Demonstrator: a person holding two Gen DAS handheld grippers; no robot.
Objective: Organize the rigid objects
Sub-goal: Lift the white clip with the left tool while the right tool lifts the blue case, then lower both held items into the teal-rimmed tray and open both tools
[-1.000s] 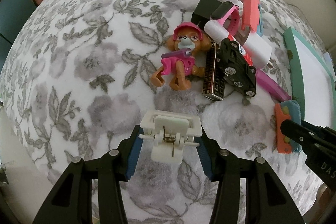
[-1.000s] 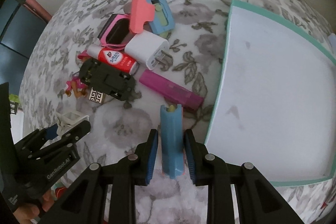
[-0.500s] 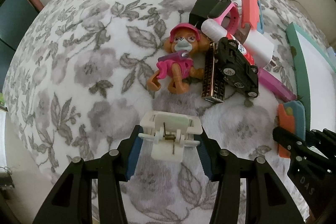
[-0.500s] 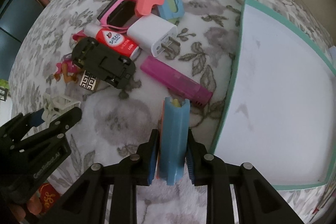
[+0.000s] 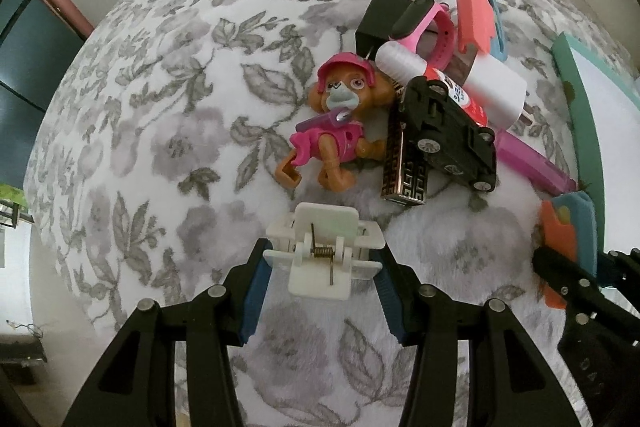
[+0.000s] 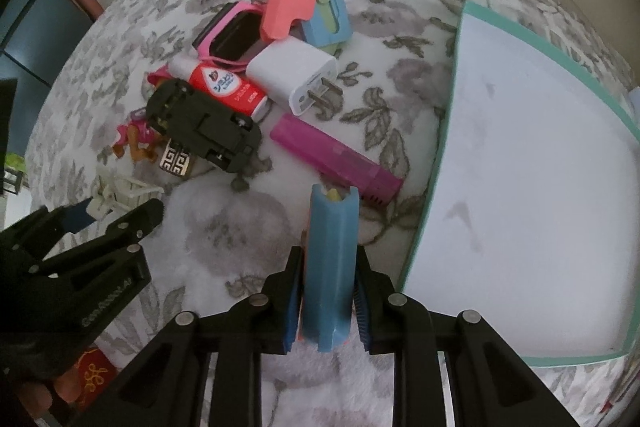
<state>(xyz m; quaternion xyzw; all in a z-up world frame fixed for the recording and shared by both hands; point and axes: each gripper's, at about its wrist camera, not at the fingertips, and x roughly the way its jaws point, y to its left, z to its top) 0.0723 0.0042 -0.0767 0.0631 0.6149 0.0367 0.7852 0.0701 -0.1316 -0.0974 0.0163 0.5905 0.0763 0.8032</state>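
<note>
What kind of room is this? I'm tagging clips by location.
Probably a home, perhaps a bedroom: a plush floral cover underlies everything, with a toy pup figure, a white charger plug and a pink watch heaped on it.

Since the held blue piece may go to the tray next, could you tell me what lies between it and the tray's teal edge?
Only bare floral cloth lies between the blue piece and the tray; the right wrist view shows it.

Soft even daylight, faint shadows, strong fisheye bending, dark vignetted corners, slightly hazy
</note>
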